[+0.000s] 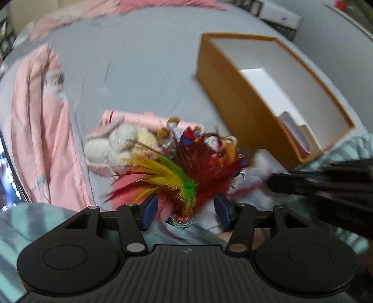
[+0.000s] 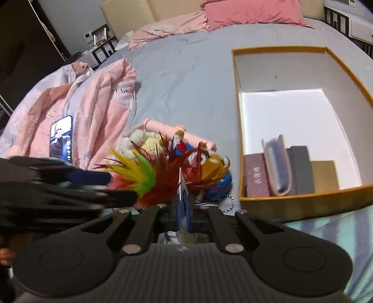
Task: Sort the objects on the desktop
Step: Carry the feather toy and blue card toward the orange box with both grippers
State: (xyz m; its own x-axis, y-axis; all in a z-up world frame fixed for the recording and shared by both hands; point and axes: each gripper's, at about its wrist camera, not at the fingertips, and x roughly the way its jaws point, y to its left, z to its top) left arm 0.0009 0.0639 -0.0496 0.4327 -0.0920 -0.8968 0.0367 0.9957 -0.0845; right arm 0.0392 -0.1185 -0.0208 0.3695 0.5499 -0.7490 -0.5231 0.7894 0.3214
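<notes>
A feather shuttlecock (image 1: 179, 179) with red, yellow and green feathers stands between the spread fingers of my left gripper (image 1: 186, 209), which is open around its striped base. It also shows in the right wrist view (image 2: 149, 179). My right gripper (image 2: 184, 216) is shut, its blue pads pressed together on something thin and pale that I cannot identify. Behind the feathers lie a white plush toy (image 1: 112, 144), a red-panda plush (image 2: 209, 163) and a pink case (image 2: 167, 130). The orange box (image 2: 303, 198) holds several small books (image 2: 279, 174).
Everything lies on a grey bed sheet (image 2: 186, 77). A pink quilt (image 2: 93, 111) with a lit phone (image 2: 61, 137) on it is at the left. Pink pillows (image 2: 251, 11) lie at the far end. A keyring (image 2: 229, 202) lies by the box.
</notes>
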